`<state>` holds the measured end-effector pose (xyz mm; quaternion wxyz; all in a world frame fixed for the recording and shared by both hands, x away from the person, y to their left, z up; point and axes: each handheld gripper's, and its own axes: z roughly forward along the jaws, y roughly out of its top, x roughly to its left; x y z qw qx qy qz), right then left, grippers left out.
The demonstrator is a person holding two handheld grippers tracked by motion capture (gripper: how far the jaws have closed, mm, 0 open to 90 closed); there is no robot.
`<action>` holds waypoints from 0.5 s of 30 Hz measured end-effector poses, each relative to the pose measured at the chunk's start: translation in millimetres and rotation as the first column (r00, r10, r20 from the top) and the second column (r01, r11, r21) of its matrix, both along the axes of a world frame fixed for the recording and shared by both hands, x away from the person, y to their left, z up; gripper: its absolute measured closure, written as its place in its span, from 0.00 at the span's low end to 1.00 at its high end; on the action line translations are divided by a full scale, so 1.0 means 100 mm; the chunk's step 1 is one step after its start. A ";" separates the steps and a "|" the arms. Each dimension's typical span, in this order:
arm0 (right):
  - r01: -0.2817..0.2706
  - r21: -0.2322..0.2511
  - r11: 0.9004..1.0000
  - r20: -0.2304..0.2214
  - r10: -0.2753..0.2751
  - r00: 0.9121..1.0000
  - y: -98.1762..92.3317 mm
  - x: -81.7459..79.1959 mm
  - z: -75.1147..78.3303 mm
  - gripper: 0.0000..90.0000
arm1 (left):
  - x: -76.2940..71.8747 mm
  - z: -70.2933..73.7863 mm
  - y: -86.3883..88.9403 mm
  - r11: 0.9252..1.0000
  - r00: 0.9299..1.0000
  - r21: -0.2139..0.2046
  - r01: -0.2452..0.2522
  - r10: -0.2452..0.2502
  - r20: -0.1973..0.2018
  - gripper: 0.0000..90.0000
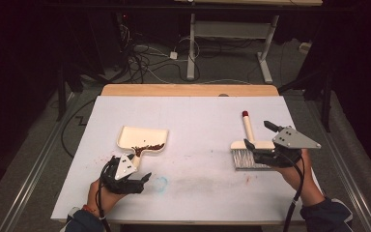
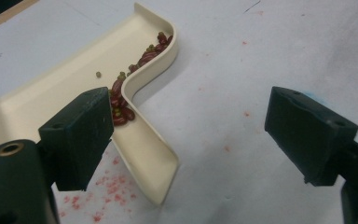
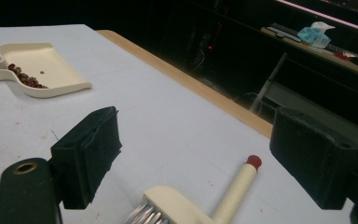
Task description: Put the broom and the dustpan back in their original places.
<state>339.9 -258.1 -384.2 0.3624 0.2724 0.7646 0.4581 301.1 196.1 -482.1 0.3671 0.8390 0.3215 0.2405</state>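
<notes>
The white-covered worktop [image 1: 198, 111] has a pale wooden far edge [image 1: 188, 90]. Beyond it, a grey floor [image 1: 222, 67] carries tangled black and white cables [image 1: 145, 60] beside a white metal-legged desk frame [image 1: 232, 34]. The surrounding room lies dark.

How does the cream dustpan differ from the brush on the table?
The dustpan is an open tray holding dark red beans; the brush carries grey bristles and holds nothing. The dustpan's handle is short and plain, the brush's long, round and red-tipped. Both are cream plastic, lying flat before open jaws, ungripped.
</notes>
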 end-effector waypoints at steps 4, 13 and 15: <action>-0.007 -0.005 1.000 0.008 0.007 1.000 -0.02 -0.03 -0.04 0.19 | 0.00 0.00 0.00 1.000 1.000 0.000 0.000 0.000 -0.001 0.17; -0.012 -0.011 1.000 0.022 0.012 1.000 -0.08 -0.12 -0.09 0.19 | -0.01 0.02 -0.01 1.000 1.000 0.002 0.005 -0.005 0.012 0.17; -0.013 -0.013 1.000 0.020 0.014 1.000 -0.10 -0.14 -0.12 0.19 | -0.01 0.02 -0.01 1.000 1.000 0.003 0.006 -0.006 0.014 0.17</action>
